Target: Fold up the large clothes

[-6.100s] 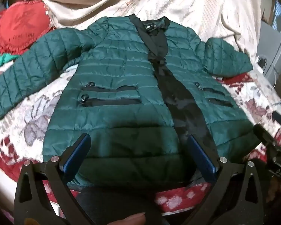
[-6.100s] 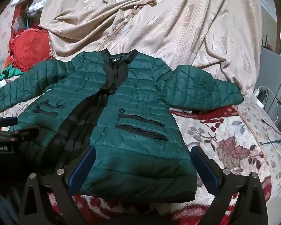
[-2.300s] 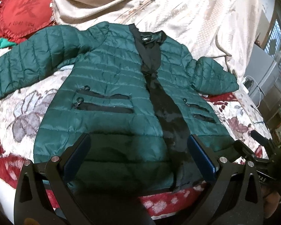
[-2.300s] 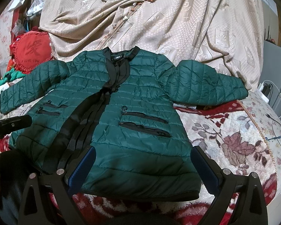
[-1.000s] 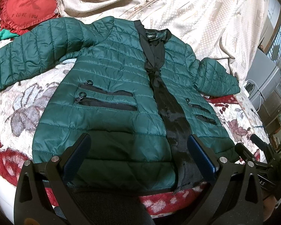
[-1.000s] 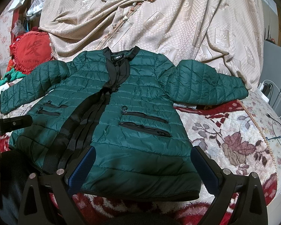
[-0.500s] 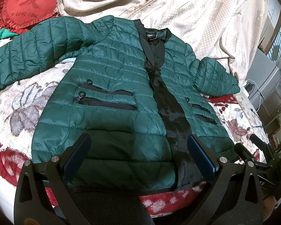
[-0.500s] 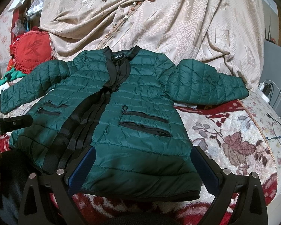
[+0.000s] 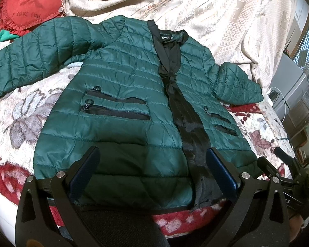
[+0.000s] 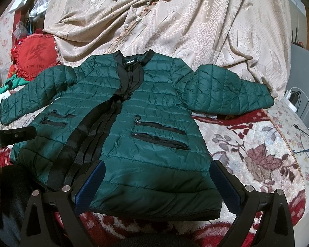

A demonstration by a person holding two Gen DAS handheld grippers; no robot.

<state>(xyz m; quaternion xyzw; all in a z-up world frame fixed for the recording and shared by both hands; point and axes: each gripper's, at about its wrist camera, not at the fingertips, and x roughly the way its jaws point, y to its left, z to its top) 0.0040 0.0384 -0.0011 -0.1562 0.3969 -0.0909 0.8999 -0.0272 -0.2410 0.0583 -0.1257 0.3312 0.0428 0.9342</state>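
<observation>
A dark green quilted jacket [image 9: 121, 94] with a black front band lies flat, front up, on a floral blanket, collar away from me and both sleeves spread out. It also shows in the right wrist view [image 10: 150, 111]. My left gripper [image 9: 152, 168] is open and empty, hovering over the hem on the jacket's left half. My right gripper [image 10: 156, 181] is open and empty, hovering over the hem on the right half. The right gripper shows at the right edge of the left wrist view [image 9: 286, 168], and the left gripper at the left edge of the right wrist view [image 10: 12, 138].
A beige patterned cloth [image 10: 175, 20] is heaped behind the collar. A red round cushion [image 10: 37, 57] and green fabric [image 10: 12, 82] lie at far left. A grey cabinet [image 9: 288, 86] with cables [image 10: 307, 111] stands at right. The floral blanket [image 10: 257, 144] extends right of the jacket.
The left wrist view has shifted slightly closer to the jacket over the last seconds. The jacket and the right gripper have not visibly moved. Both grippers stay open.
</observation>
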